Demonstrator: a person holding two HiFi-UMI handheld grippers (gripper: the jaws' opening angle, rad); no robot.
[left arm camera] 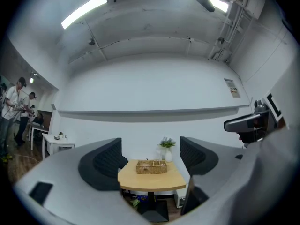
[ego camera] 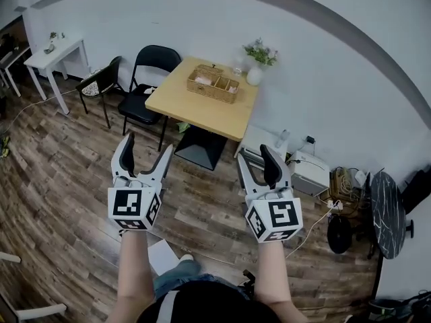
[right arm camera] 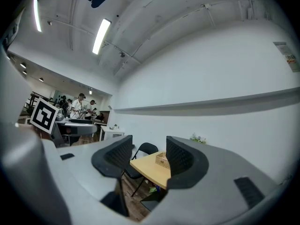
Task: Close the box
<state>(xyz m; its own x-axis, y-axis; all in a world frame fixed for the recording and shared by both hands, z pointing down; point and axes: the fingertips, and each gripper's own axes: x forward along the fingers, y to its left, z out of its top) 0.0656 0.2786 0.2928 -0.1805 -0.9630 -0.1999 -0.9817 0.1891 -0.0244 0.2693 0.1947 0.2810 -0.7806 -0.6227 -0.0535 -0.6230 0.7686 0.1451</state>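
Brown plank flooring (ego camera: 54,180) and white walls (ego camera: 202,12) surround a square pale-wood table (ego camera: 195,113), with black folding chairs (ego camera: 138,103) at its left side. On the table's far half we see the rectangular woven wicker box (ego camera: 214,84), just beside a white vase of flowers (ego camera: 254,75). Its long axis runs along the table's far edge and its compartments show from above. We hold our left gripper (ego camera: 147,147) and right gripper (ego camera: 256,160) well apart from it, both with jaws spread and empty, pointing toward the table
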